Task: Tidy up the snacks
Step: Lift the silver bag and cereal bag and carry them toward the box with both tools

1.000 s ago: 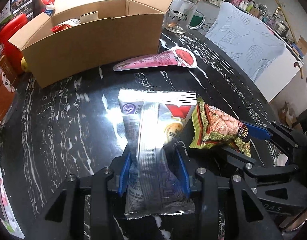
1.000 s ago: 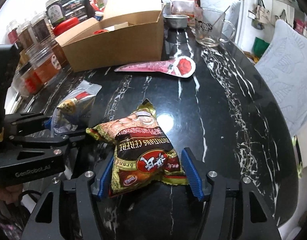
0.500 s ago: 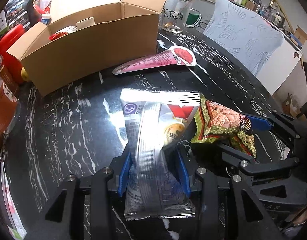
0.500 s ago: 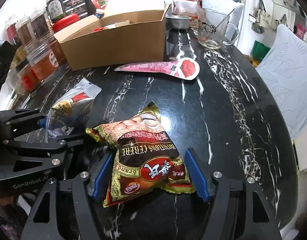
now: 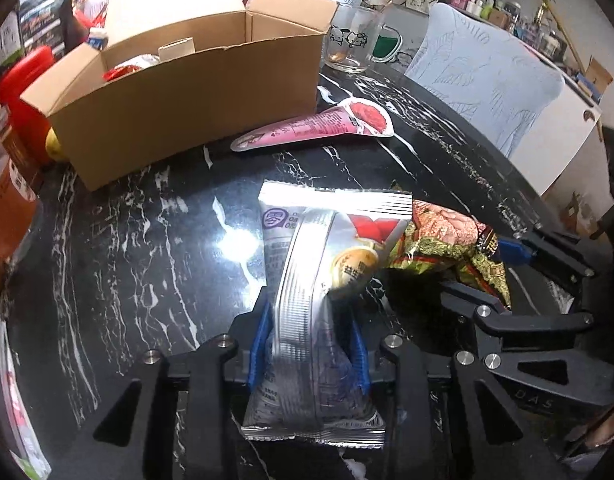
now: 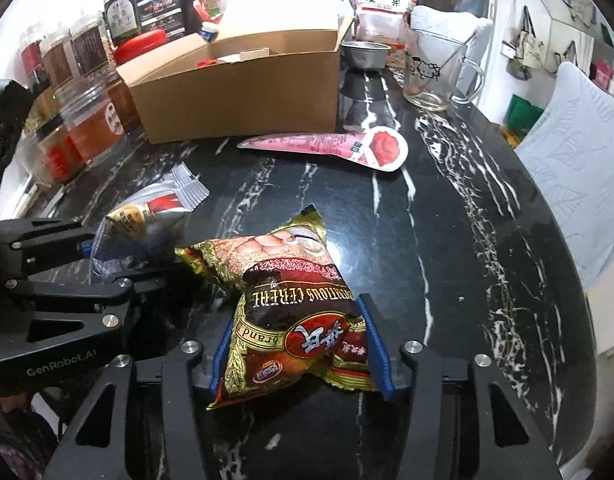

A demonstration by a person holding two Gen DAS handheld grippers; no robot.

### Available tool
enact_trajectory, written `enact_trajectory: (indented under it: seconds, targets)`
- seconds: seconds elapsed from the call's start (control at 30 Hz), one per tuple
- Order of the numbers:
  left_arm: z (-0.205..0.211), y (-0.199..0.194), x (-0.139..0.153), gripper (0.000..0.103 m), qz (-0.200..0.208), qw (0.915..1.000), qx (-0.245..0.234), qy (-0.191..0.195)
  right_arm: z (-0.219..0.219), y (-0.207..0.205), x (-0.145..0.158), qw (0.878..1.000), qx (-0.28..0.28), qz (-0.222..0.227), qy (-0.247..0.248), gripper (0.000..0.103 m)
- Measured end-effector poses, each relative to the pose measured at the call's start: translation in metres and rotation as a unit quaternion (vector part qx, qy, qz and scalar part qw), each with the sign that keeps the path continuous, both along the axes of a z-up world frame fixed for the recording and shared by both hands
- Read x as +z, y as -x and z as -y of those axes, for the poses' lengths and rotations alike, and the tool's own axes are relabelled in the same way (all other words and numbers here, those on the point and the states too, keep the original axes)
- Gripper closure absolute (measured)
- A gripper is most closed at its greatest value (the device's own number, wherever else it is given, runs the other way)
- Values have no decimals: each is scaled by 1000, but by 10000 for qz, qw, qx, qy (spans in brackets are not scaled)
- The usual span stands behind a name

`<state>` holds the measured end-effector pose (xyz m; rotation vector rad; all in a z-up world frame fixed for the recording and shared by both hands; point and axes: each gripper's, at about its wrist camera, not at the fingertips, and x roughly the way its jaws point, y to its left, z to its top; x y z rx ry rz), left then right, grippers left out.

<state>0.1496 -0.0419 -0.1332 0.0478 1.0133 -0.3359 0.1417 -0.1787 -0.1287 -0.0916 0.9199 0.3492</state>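
Note:
My left gripper [image 5: 309, 320] has a silver snack packet [image 5: 327, 240] between its blue pads, which press into its lower half while the jaws are closing. The packet's top leans forward over the black marble table [image 5: 127, 260]. My right gripper [image 6: 297, 320] is closing on a brown and gold cereal packet [image 6: 291, 300], and both pads touch its crumpled sides. The two grippers stand side by side: the left gripper [image 6: 87, 256] with the silver packet [image 6: 155, 208] shows at the left of the right wrist view. A pink cone-shaped packet [image 5: 315, 128] lies flat ahead, beside an open cardboard box [image 5: 187, 92].
The cardboard box [image 6: 243, 92] holds some items. A glass mug [image 6: 431, 68] and a metal bowl [image 6: 365, 54] stand behind it on the right. Jars [image 6: 87, 120] and a red container line the table's left edge. A chair with a pale blue cover [image 5: 487, 80] stands past the curved right edge.
Both pairs of jaws have narrowed. The left pads squeeze the silver packet tighter, and the right pads have come in against the cereal packet, which now bulges upward.

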Motion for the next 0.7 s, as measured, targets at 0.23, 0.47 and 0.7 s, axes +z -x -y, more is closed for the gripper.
enact_trajectory:
  seconds: [0.23,0.47,0.7]
  targets:
    - [-13,9,5,69,-73,9997,67,233,-6,3,3,9997,90,-76,-210,53]
    - [-24,14,21,70,80,9992,154,366,-15,7,15,9988,255,39,-413,53]
    - [-33,16,42,74,371,9983,235,383,-24,7,32,9972,397,276,-563,53]
